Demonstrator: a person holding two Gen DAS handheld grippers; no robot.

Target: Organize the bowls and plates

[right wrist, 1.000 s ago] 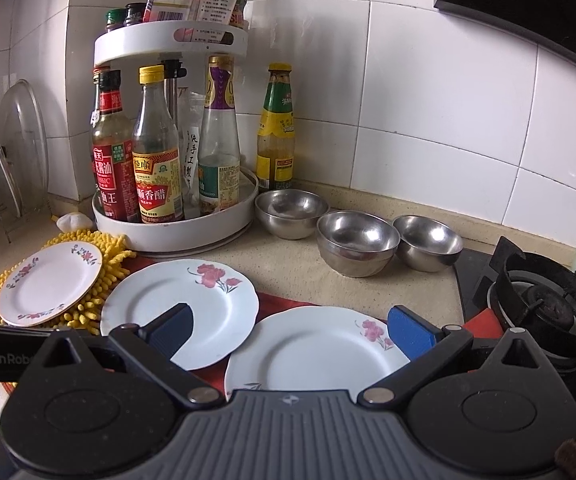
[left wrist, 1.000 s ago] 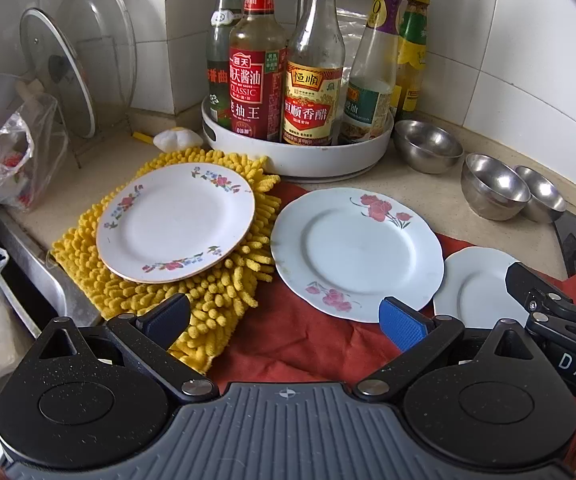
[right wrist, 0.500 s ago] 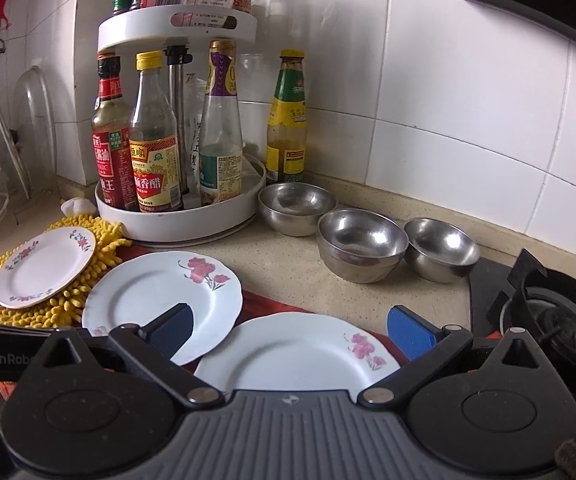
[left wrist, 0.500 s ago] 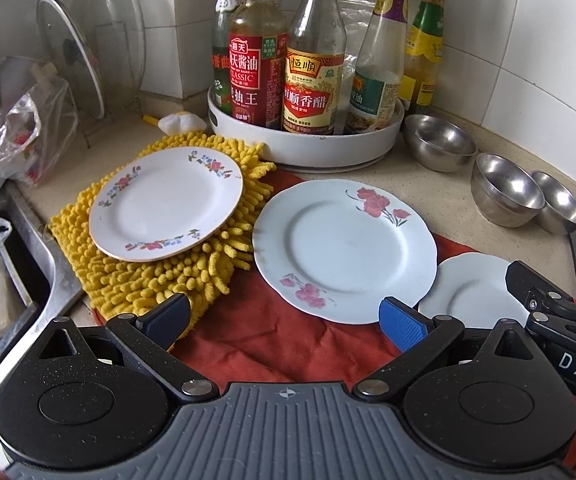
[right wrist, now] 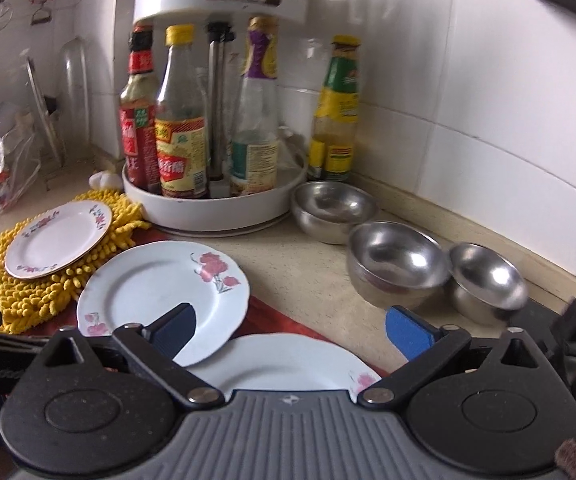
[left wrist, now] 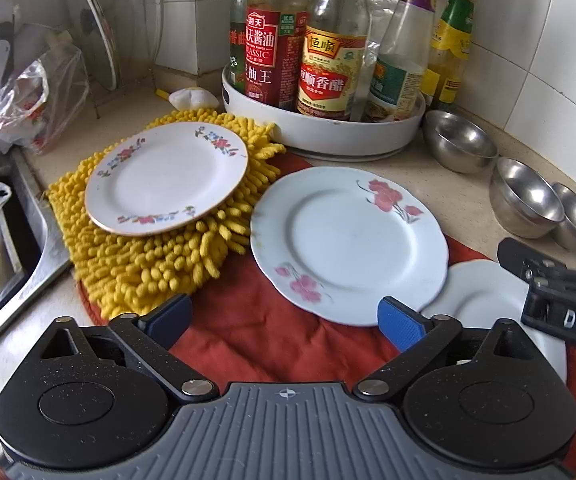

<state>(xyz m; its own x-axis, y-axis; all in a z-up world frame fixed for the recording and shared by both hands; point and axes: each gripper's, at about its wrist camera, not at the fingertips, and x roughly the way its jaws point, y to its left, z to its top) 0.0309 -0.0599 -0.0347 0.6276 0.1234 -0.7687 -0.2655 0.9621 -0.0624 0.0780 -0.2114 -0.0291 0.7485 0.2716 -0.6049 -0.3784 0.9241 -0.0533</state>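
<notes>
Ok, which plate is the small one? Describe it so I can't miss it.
Find the white bottle rack in the corner. Left of it lies a yellow shaggy mat, and the small plate sits on that. Its rim has many tiny flowers; the two other plates lie on red cloth.

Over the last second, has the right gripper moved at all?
Yes. In the right wrist view the steel bowls and the bottle carousel now loom larger and nearer, so the right gripper, jaws open, has advanced toward them.

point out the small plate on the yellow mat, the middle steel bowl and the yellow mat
small plate point(left wrist: 165, 180), left wrist view, on its bare white centre
middle steel bowl point(right wrist: 398, 258), right wrist view, on its inner wall
yellow mat point(left wrist: 147, 268), left wrist view, on its near fringe
</notes>
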